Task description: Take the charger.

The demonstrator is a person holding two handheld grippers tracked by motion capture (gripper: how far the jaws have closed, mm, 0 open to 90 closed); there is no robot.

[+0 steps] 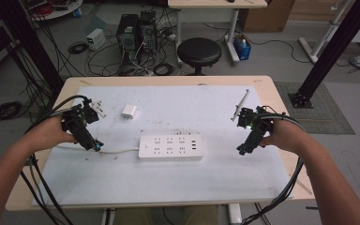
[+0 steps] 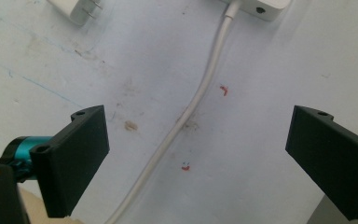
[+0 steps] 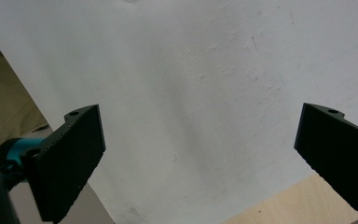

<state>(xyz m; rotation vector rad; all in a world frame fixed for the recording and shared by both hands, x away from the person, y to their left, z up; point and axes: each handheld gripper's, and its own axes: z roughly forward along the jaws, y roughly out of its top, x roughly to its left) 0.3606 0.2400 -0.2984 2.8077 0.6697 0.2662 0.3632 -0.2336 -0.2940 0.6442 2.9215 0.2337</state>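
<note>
- High view, far left: the left gripper [image 1: 95,145] hangs low over the white mat [image 1: 122,178], jaws spread wide and gripping nothing. In the left gripper view its jaws straddle the white cable [image 2: 200,93] without touching it.
- Just beyond that gripper, a small white charger plug [image 1: 129,111] lies on the mat with its two metal prongs showing [image 2: 77,8]. It looks light, hard and smooth-sided, so it could slip; my guess is the flat body faces give the safest hold, clear of the prongs.
- At the centre lies the power strip [image 1: 170,147], flat on the mat with its sockets facing up. The cable runs from its left end toward the left gripper. I judge the strip rigid and moderately light, liable to slide on the mat when pushed; the cable is soft and bends, so pulling it would drag the strip.
- On the right, the right gripper [image 1: 242,150] hovers over bare mat, well apart from the strip, jaws parted wide and empty.
- Surface: the mat is scuffed, with faint stains and small red marks, laid over a pale wooden table [image 1: 272,86].
- Room: behind the table stand a black stool [image 1: 199,51], computer towers [image 1: 136,30] with tangled cabling on a grey floor, and another desk.
</note>
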